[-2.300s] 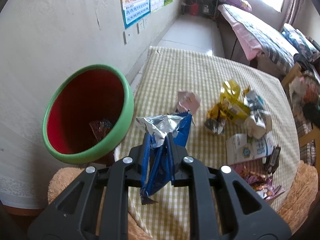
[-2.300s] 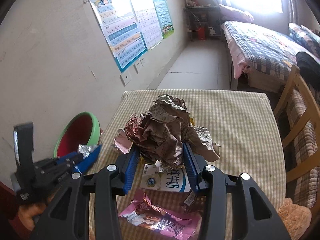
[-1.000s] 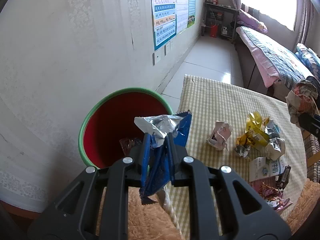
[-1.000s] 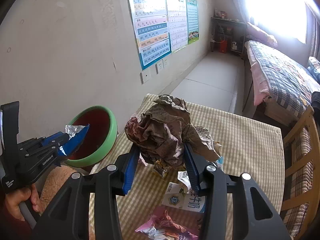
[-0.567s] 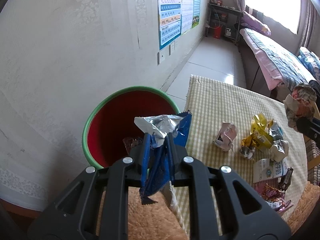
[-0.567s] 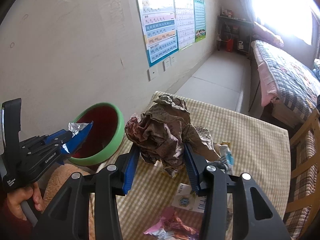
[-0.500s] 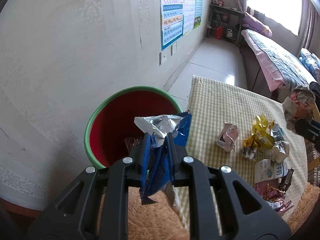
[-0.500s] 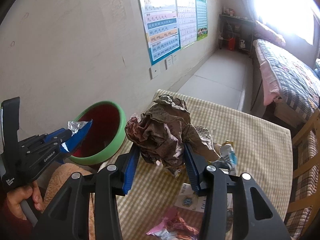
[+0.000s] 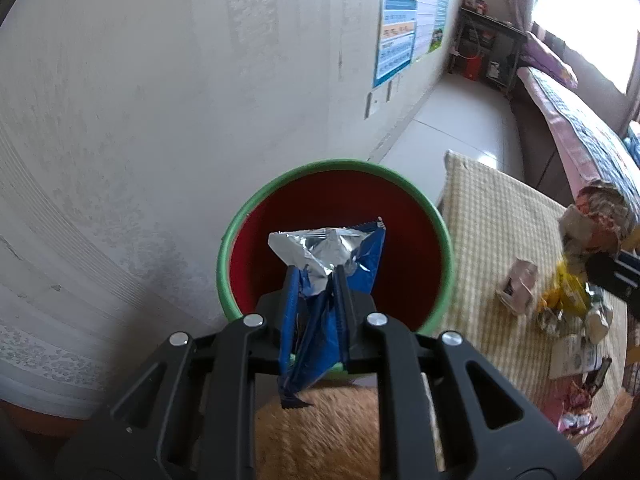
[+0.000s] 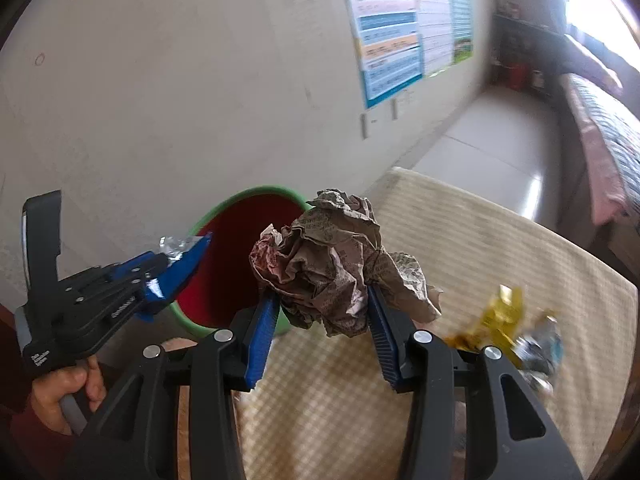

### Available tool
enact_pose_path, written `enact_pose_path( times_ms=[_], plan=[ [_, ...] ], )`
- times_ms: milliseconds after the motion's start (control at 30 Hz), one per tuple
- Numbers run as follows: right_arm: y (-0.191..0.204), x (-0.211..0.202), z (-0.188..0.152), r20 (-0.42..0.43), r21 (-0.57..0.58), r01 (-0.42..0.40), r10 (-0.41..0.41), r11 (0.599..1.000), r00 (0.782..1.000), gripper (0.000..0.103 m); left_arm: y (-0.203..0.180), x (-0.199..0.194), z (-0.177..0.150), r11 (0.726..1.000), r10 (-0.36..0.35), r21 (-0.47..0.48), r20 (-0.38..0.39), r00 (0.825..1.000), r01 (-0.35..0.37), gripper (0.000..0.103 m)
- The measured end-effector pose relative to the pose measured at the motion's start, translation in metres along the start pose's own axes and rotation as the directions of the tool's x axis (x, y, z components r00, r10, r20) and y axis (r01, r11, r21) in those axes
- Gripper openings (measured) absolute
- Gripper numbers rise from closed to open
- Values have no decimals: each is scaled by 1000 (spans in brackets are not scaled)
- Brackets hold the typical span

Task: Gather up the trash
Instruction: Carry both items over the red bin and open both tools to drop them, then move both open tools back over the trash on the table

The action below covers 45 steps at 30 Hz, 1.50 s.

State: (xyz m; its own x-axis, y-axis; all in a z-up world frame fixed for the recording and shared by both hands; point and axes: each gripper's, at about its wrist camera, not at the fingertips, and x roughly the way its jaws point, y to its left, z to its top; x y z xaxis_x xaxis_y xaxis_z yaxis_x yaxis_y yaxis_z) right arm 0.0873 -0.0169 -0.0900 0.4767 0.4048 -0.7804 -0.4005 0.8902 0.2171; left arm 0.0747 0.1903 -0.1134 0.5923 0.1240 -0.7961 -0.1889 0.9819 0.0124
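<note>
My left gripper (image 9: 317, 280) is shut on a blue and silver snack wrapper (image 9: 334, 256), held over the mouth of the red bin with a green rim (image 9: 240, 224). From the right wrist view the same left gripper (image 10: 176, 268) reaches over the bin (image 10: 240, 236), a hand on its handle. My right gripper (image 10: 322, 304) is shut on a crumpled brown paper ball (image 10: 332, 268), which hangs just right of the bin, above the near corner of the checked table (image 10: 480, 240). That paper ball (image 9: 596, 216) shows at the right edge of the left wrist view.
More trash lies on the checked tablecloth (image 9: 500, 216): a pink carton (image 9: 518, 288), yellow wrappers (image 9: 564, 296), a white milk box (image 9: 576, 356). A white wall stands close behind the bin. An orange fuzzy cushion (image 9: 316, 432) lies below my left gripper. A bed (image 9: 576, 128) runs along the right.
Both grippers have moved left toward the bin. The wrapper now hangs over the bin's mouth, and the paper ball has come from above the table to beside the bin's rim.
</note>
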Motion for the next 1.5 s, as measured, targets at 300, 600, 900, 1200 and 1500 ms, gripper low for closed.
enact_pose_path(
  times_ms=[300, 600, 900, 1200, 1500],
  plan=[
    [26, 39, 18, -55, -75, -25, 21, 997, 998, 44, 14, 16, 11, 1000, -4, -22, -10, 1000, 4, 15],
    [50, 60, 34, -59, -111, -76, 70, 991, 996, 60, 22, 19, 13, 998, 20, -55, 3, 1000, -20, 56],
    [35, 17, 24, 22, -59, -78, 80, 995, 997, 63, 18, 8, 10, 997, 55, -57, 14, 998, -54, 59],
    [-36, -59, -36, 90, 33, 64, -67, 997, 994, 67, -35, -22, 2, 999, -34, -1, 48, 998, 34, 59],
    [-142, -75, -134, -82, 283, 280, -268, 917, 960, 67, -96, -17, -29, 990, -142, -8, -51, 989, 142, 59]
  ],
)
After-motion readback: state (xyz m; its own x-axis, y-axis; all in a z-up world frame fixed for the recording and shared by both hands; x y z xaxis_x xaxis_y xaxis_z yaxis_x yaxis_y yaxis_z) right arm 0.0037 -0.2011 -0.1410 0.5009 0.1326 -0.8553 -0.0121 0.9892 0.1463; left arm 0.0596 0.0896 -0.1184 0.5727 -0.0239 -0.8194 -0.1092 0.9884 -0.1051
